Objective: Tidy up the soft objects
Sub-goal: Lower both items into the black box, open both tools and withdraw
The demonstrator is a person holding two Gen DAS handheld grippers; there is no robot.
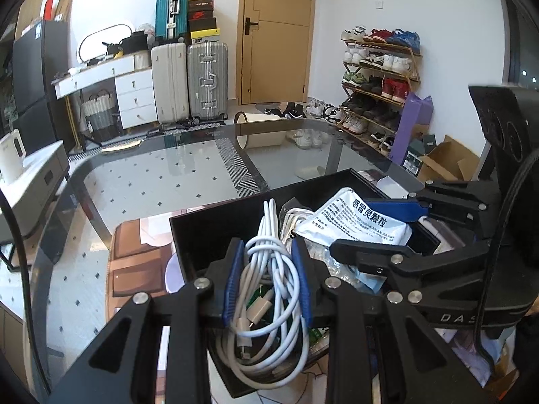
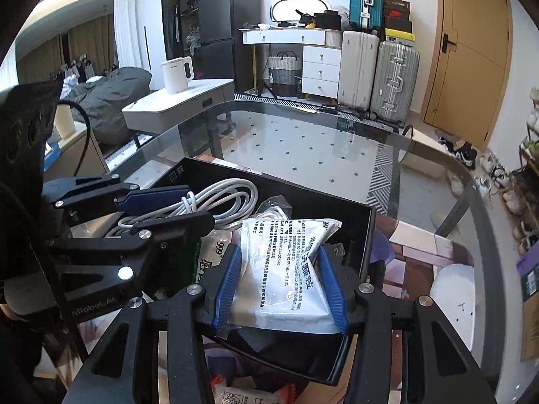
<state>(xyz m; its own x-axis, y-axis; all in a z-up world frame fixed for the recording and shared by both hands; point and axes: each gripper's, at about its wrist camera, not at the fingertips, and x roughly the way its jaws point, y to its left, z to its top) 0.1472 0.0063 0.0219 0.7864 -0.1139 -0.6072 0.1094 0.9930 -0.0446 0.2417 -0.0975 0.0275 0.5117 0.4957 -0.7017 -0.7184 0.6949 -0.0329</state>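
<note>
My left tool [image 1: 267, 279] clamps floppy cable coil [image 1: 269, 269] mid-bundle; right tool [image 2: 279, 286] pinches light, crinkly sachet [image 2: 286, 269]; box [image 1: 209, 229] at 12 o'clock.

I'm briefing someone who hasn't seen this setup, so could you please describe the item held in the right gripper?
On the glass table sits a black tray of clutter. Over it, the right gripper clamps a flat white sachet between its blue pads. Unlike the coiled white cable in the left gripper, it carries dense black Chinese print.
</note>
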